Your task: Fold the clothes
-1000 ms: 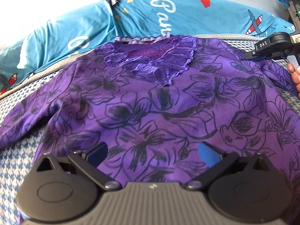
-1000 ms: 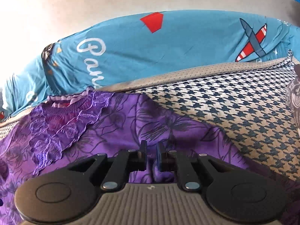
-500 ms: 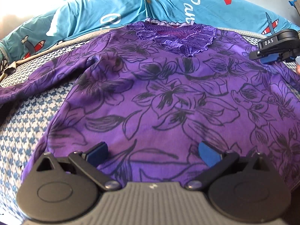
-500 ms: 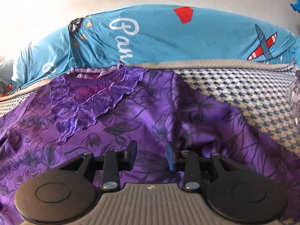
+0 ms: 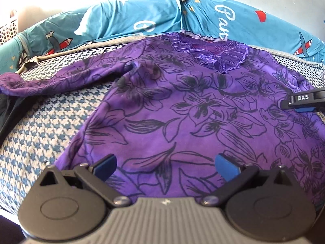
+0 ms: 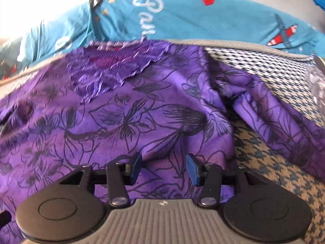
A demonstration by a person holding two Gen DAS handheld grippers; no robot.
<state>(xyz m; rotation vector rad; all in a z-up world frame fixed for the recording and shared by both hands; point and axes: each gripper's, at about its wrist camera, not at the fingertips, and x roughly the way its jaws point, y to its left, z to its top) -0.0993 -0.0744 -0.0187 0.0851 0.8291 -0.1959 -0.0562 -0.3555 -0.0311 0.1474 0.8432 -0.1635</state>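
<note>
Purple floral top (image 5: 193, 109) spread face-up on the houndstooth bedcover (image 5: 46, 122), neckline toward the blue pillows (image 5: 142, 18), one sleeve (image 5: 50, 79) stretched out flat, the other sleeve (image 6: 270, 109) rumpled near the right edge. Left gripper (image 5: 165, 165) hovering over the hem with fingers spread wide and empty; right gripper (image 6: 163, 168) over the body of the top, fingers opening with nothing pinched between them. Laying-out seemingly done, so probably time to pinch a sleeve or side edge and carry it across the middle, smoothing the rumpled side first.
</note>
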